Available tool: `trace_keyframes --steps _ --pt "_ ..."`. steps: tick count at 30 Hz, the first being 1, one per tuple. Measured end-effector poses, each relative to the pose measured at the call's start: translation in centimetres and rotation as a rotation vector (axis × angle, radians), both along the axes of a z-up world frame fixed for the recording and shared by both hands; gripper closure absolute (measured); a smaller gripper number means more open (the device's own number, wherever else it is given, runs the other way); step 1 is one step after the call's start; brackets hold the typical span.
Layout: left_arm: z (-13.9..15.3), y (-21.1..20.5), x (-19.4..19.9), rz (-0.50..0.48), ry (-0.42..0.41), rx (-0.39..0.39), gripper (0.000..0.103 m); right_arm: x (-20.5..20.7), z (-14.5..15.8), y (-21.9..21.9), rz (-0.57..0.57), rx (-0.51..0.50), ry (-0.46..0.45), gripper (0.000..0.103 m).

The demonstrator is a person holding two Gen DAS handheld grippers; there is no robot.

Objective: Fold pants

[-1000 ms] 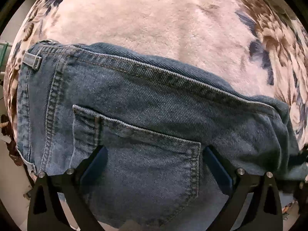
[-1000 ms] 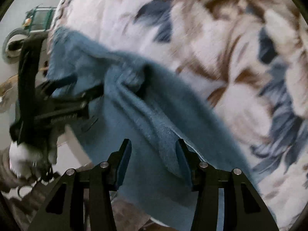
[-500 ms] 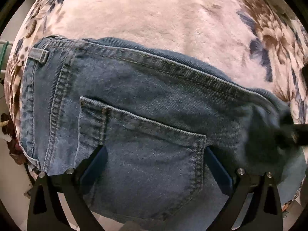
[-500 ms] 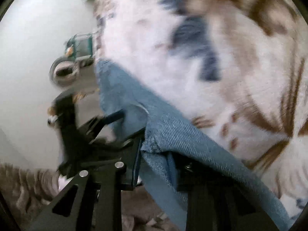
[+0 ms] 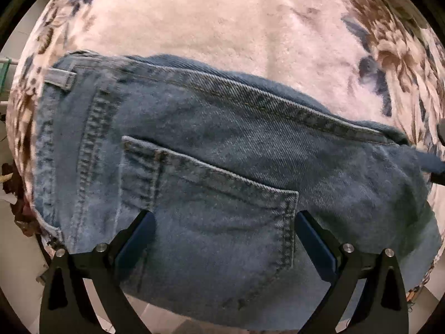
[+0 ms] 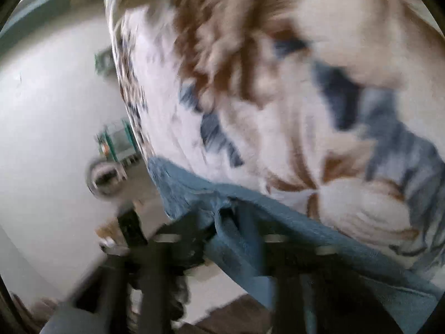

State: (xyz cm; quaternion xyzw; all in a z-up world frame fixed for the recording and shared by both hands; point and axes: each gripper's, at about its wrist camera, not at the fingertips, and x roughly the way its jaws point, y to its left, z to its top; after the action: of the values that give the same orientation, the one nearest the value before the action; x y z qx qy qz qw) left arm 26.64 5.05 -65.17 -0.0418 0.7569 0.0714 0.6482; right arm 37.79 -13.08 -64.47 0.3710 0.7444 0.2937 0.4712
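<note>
Blue denim pants [image 5: 222,150] lie folded on a floral blanket [image 5: 222,22], back pocket [image 5: 211,203] and waistband facing up. My left gripper [image 5: 222,239] is open, its fingers straddling the pocket just above the fabric. In the right wrist view, which is motion-blurred, my right gripper [image 6: 222,236] is shut on a bunched edge of the pants [image 6: 228,222] and lifts it off the blanket [image 6: 306,83]. The right gripper's tip shows at the far right edge of the left wrist view [image 5: 440,164].
The blanket's edge drops to a pale floor [image 6: 50,139] on the left. A green frame [image 6: 116,144] and a round object [image 6: 105,178] stand on the floor beside the bed. The left gripper's body [image 6: 130,231] shows there too.
My right gripper closed on the pants' edge and swung, pulling the cloth up; its view is now blurred. The left gripper drifted slightly back over the pocket, still open.
</note>
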Motion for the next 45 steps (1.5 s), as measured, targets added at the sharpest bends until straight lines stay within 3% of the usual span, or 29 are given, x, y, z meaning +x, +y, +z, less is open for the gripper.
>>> trace_keyframes --steps 4,6,7,11,13,18,22,26,29,31,33,36,38,39,42,45 --pt "1.8 0.1 0.4 -0.023 -0.056 0.047 0.000 -0.1 -1.2 2.8 0.172 0.013 0.022 0.035" --pt "2.1 0.3 0.5 -0.030 -0.078 0.070 0.000 -0.7 -2.2 5.2 0.241 -0.019 0.020 0.059" --pt "1.9 0.6 0.5 -0.028 -0.075 0.074 0.000 -1.0 -2.5 6.4 0.275 -0.006 0.027 0.082" --pt "1.1 2.1 0.2 0.028 -0.048 0.061 0.000 -1.5 -0.5 7.5 0.375 0.029 -0.122 0.085" --pt "0.6 2.7 0.2 0.040 -0.039 0.060 0.000 -2.1 -0.3 4.9 0.311 0.071 -0.142 0.085" --pt "0.3 3.6 -0.1 0.041 -0.044 0.066 0.000 -2.5 -2.2 1.4 0.095 0.115 -0.055 0.085" --pt "-0.2 3.6 -0.8 0.029 -0.041 0.069 0.000 -3.3 -7.4 -1.4 -0.154 0.167 0.203 0.081" --pt "-0.5 3.1 -0.8 0.026 -0.038 0.068 0.000 -2.6 -6.7 -1.6 -0.091 0.065 0.143 0.080" --pt "-0.4 3.6 -1.0 0.032 -0.041 0.049 0.000 -2.4 -1.7 -1.3 0.041 0.109 -0.090 0.081" --pt "-0.2 3.8 -1.0 0.020 -0.039 0.054 0.000 -3.2 0.2 -1.4 0.139 0.145 -0.178 0.082" --pt "-0.5 4.0 -1.2 0.009 -0.038 0.059 0.000 -3.3 -0.3 -2.2 0.139 0.118 -0.150 0.082" --pt "-0.6 3.9 -1.2 0.006 -0.034 0.060 0.000 -1.5 -3.3 -5.9 -0.092 0.102 -0.021 0.081" --pt "-0.9 3.8 -1.1 0.007 -0.032 0.059 0.000 -0.5 -5.4 -6.9 -0.210 0.168 0.075 0.072" --pt "-0.9 3.7 -1.0 0.004 -0.032 0.061 0.000 -0.2 -5.6 -6.7 -0.223 0.168 0.075 0.072" --pt "-1.1 3.6 -0.9 -0.001 -0.033 0.056 0.000 0.5 -5.3 -4.7 -0.115 0.092 0.031 0.071" --pt "-0.7 3.7 -0.7 -0.012 -0.031 0.056 0.000 1.3 -4.6 -6.7 -0.168 0.058 0.033 0.084"
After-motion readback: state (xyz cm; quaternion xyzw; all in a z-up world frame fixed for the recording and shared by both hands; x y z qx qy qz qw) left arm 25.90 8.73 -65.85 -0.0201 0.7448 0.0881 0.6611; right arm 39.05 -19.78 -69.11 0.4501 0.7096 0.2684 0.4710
